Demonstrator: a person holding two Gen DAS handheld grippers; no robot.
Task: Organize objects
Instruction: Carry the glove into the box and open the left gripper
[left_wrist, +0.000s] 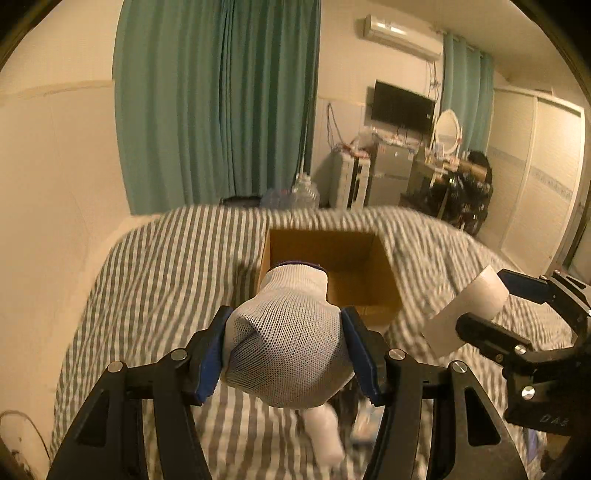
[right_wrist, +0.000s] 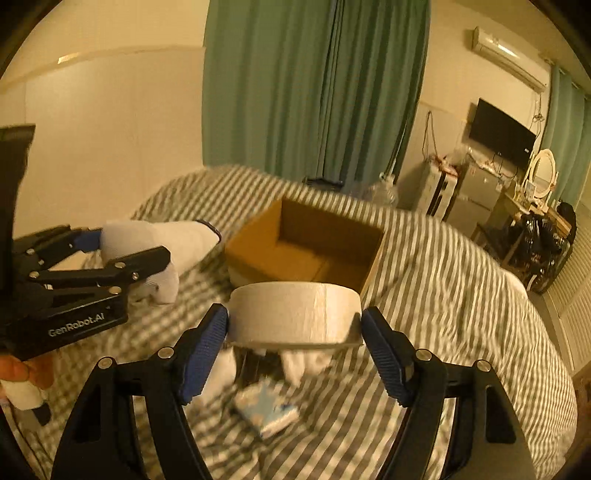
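My left gripper is shut on a white knit glove with a dark cuff, held above the striped bed; the glove and left gripper also show at the left of the right wrist view. My right gripper is shut on a wide roll of pale tape, its blue pads pressing both sides; the tape roll appears at the right of the left wrist view. An open brown cardboard box sits on the bed just beyond both grippers.
The bed has a grey-and-white striped cover. Under the grippers lie a blue-and-white packet and white cloth pieces. Teal curtains, a TV, a mirror and cluttered furniture stand behind. A person's hand holds the left gripper.
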